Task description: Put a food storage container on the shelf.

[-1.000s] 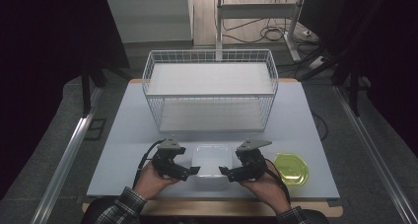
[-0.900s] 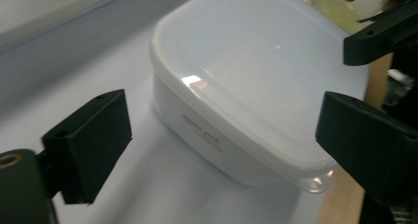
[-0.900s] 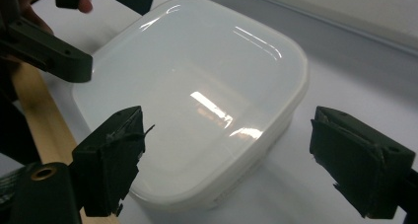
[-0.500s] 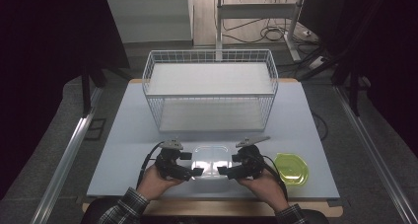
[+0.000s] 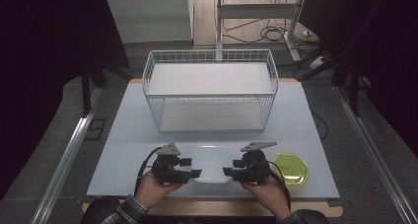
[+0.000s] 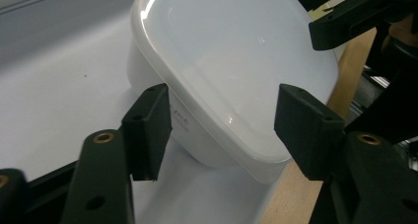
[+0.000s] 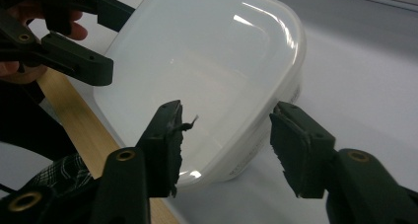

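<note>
Two grippers work at the near edge of the table (image 5: 123,135), one in each hand, and between them sits one white plastic container (image 5: 212,163) with its lid on. The left gripper (image 5: 193,168) comes at the container from its left end, the right gripper (image 5: 227,170) from its right end. In the left gripper view the container (image 6: 231,76) lies between the two black jaws: they stand about half open and have just been closing, with one pad near the side wall and the other over the lid's rim, and no firm press shows. In the right gripper view the same container (image 7: 207,81) lies between that gripper's jaws, likewise about half open and just closing; the pads stand close to the container's corner, and I cannot tell whether they touch it. One pad there is frayed at its edge.

One yellow-green lid (image 5: 292,168) lies flat just beyond the right hand, near the table's right edge. Farther back, near the middle of the table, stands one white wire rack (image 5: 211,93) with two shelves, well apart from the container.
</note>
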